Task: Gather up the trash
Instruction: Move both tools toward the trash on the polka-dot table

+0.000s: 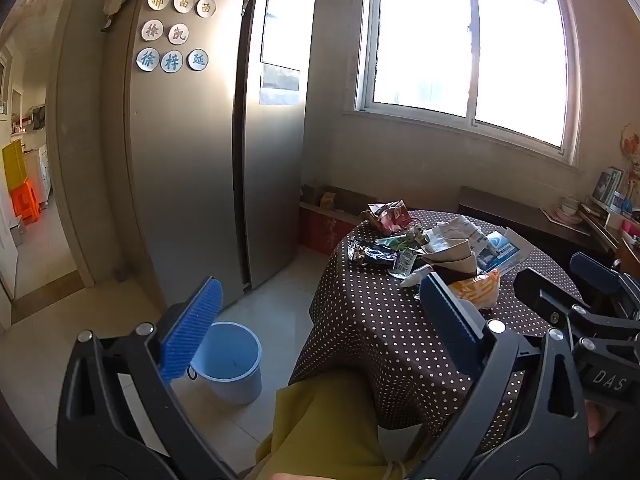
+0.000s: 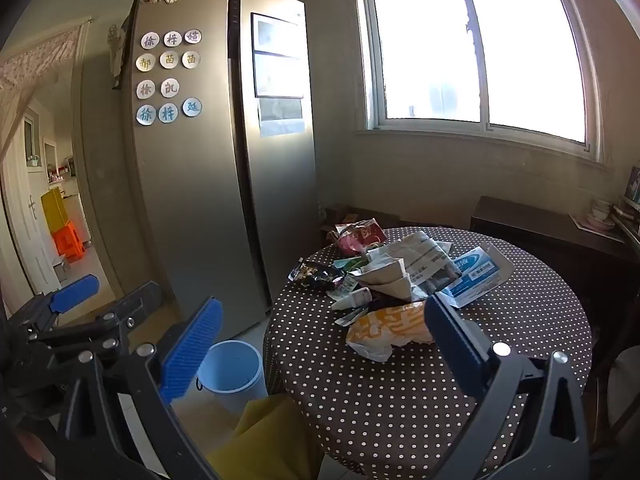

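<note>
Both claws are held released, nothing between the pads — left gripper (image 1: 320, 316), right gripper (image 2: 324, 344). Trash (image 2: 396, 280) is heaped on the table (image 2: 520, 320), ahead of both. Bin (image 2: 232, 372) is seen on the floor, low beside each left pad.

Kitchen corner seen beyond the task area

A tall steel refrigerator (image 2: 208, 160) is set at the left, with round character magnets (image 2: 168, 76) fixed to its side. A bright sliding window (image 2: 476, 52) is set in the far wall. At the far left, an orange stool (image 2: 69, 240) is seen through a doorway. Cups (image 1: 568, 206) are kept on a dark sideboard (image 2: 560, 232) at the right.
</note>
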